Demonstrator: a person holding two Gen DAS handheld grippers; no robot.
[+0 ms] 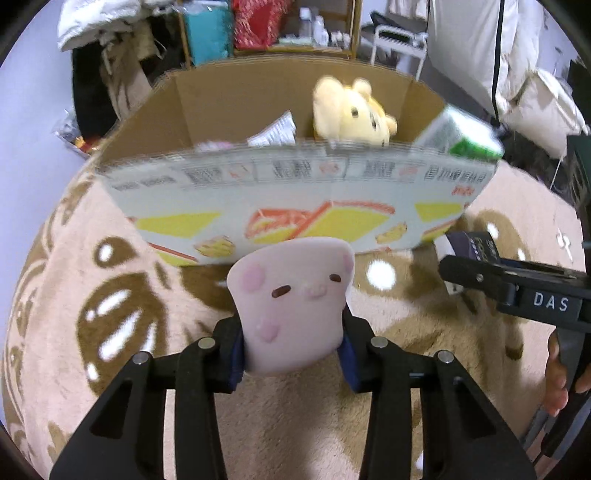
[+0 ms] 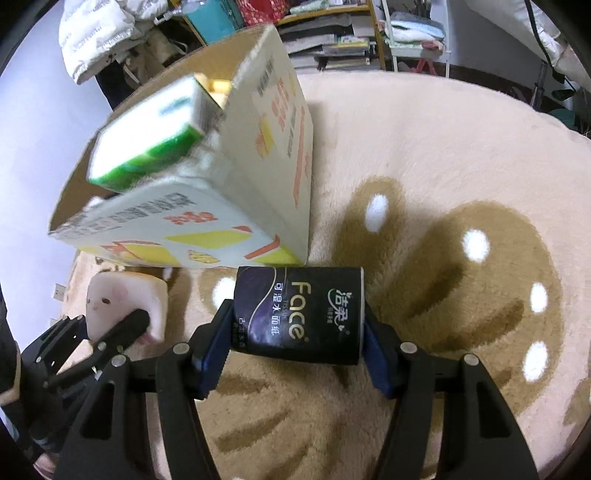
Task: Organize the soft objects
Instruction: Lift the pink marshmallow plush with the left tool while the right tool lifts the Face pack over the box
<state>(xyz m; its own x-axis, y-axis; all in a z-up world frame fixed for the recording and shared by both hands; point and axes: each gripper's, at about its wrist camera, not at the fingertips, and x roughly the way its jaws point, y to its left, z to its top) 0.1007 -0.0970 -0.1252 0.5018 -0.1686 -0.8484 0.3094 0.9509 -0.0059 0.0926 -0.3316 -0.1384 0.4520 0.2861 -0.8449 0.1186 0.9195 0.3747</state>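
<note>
The left gripper [image 1: 291, 354] is clamped on a pink squishy toy [image 1: 291, 306], its blue pads pressing the toy's lower sides while the face with two dark eyes and pink cheeks points up toward the camera. The toy sits just near the printed front wall of a cardboard box [image 1: 295, 199] standing on a beige rug [image 1: 110, 369] with brown patterns and white dots.

The right gripper [image 2: 299, 354] is closed about a dark tissue pack [image 2: 299, 310] printed with "Face", one blue pad against each short side. The pack is just in front of the box's near right corner, over the rug.

Inside the open box a yellow plush bear [image 1: 351, 110] leans against the far wall toward the right, a green and white pack [image 1: 461, 136] pokes over the right corner, tilted, and some white printed paper [image 1: 275, 131] lies near the middle.

In the left wrist view the right gripper comes in from the right edge, with a person's fingers [image 1: 556, 373] around its handle. In the right wrist view the left gripper and the pink toy sit at the lower left, just beside the box's front. Far behind stand shelves [image 2: 332, 33] of clutter and a white padded jacket [image 2: 99, 33]
</note>
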